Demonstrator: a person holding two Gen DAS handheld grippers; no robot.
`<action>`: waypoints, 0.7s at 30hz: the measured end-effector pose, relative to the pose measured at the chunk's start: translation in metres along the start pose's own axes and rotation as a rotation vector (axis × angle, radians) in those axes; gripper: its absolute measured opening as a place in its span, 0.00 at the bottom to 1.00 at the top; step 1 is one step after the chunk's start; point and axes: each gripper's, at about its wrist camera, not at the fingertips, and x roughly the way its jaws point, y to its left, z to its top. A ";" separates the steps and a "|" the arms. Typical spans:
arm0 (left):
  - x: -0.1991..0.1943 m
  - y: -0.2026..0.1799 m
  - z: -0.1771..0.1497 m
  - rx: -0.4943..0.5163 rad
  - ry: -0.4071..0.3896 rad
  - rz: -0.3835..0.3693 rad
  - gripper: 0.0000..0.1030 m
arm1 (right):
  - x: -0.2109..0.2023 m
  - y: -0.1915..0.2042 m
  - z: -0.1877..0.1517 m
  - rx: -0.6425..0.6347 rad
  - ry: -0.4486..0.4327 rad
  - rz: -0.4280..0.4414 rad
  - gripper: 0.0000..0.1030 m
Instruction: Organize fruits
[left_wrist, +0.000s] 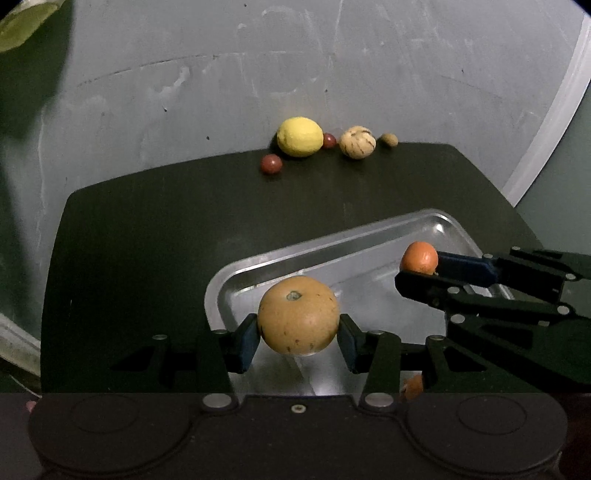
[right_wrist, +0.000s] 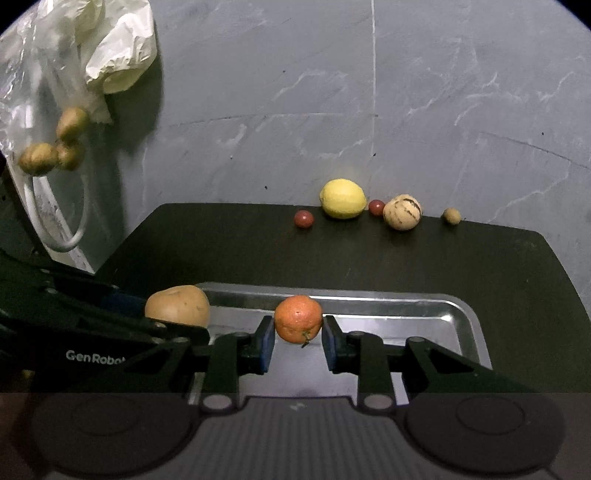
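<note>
Left gripper (left_wrist: 298, 334): fingers pinching a round tan-brown fruit (left_wrist: 298, 315) by its sides, held above the near-left corner of the shiny rectangular metal tray (left_wrist: 373, 236). Right gripper (right_wrist: 298, 341): fingers pinching a small orange mandarin (right_wrist: 298, 318), also above the tray, farther right. Tray sits on the dark tabletop (left_wrist: 155, 236). Along the tabletop's far edge, left to right: small dark-red round fruit (right_wrist: 303, 219), yellow lemon (right_wrist: 342, 198), second small red fruit (right_wrist: 376, 206), pale striped round melon (right_wrist: 402, 212), small brown nut-like ball (right_wrist: 451, 215). Clear plastic bag (right_wrist: 44, 74) with small yellow-brown fruits (right_wrist: 55, 147) at far left.
</note>
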 end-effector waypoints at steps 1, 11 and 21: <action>0.000 0.000 -0.002 0.002 0.003 0.000 0.46 | -0.001 0.001 -0.001 0.000 0.002 0.001 0.29; -0.002 0.002 -0.008 0.000 0.020 0.005 0.46 | -0.002 0.006 -0.013 -0.001 0.030 0.005 0.29; 0.003 0.001 -0.015 0.003 0.056 -0.001 0.46 | 0.002 0.006 -0.023 0.003 0.067 0.010 0.29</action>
